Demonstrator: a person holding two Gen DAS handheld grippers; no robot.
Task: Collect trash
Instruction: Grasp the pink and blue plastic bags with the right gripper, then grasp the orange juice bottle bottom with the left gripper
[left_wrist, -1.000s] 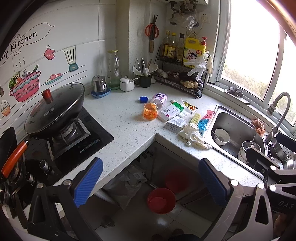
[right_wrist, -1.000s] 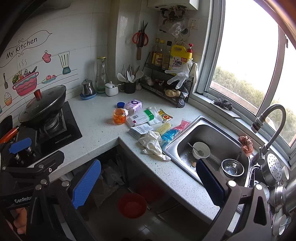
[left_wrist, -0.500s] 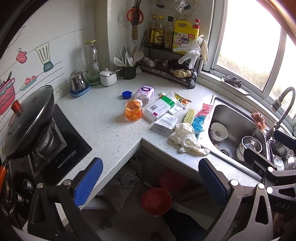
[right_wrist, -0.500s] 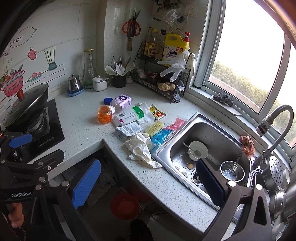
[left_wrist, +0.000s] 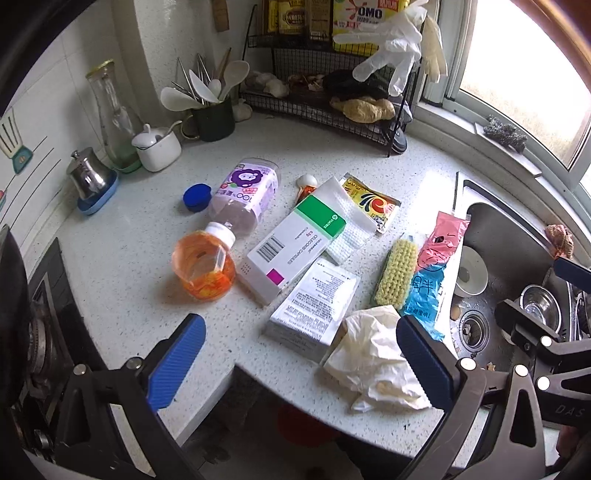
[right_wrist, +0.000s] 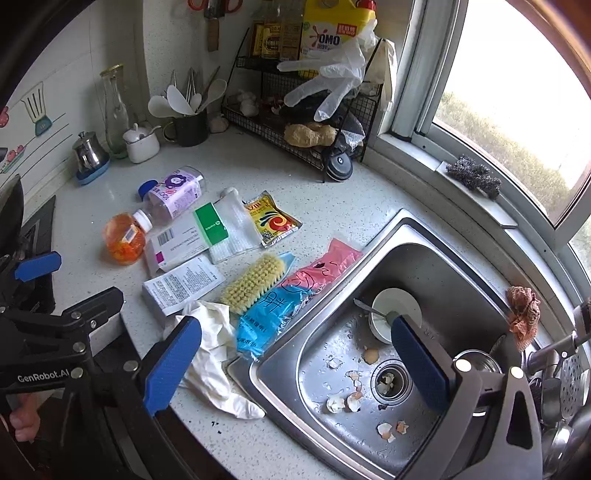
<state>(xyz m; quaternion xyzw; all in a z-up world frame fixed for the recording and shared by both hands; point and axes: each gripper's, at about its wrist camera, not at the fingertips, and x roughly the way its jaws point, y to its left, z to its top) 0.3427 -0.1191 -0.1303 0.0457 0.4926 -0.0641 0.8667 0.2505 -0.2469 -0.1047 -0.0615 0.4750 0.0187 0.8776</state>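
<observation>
Trash lies scattered on the white speckled counter: an orange bottle, a purple-labelled bottle, a blue cap, a green-and-white box, a grey packet, a yellow sachet, pink and blue bags and a crumpled white glove. My left gripper hangs open above the counter's front edge, over the grey packet and glove. My right gripper is open above the sink's left rim, holding nothing. Eggshell bits lie in the sink.
A yellow scrub brush lies beside the bags. A wire rack with bottles and hanging gloves stands at the back. A utensil cup, sugar pot, glass carafe and steel pot line the wall. The stove is at the left. A bowl sits in the sink.
Both grippers have moved forward and down toward the counter, so the trash looks much larger. The left now hovers over the grey packet, the right over the sink edge. Both stay open.
</observation>
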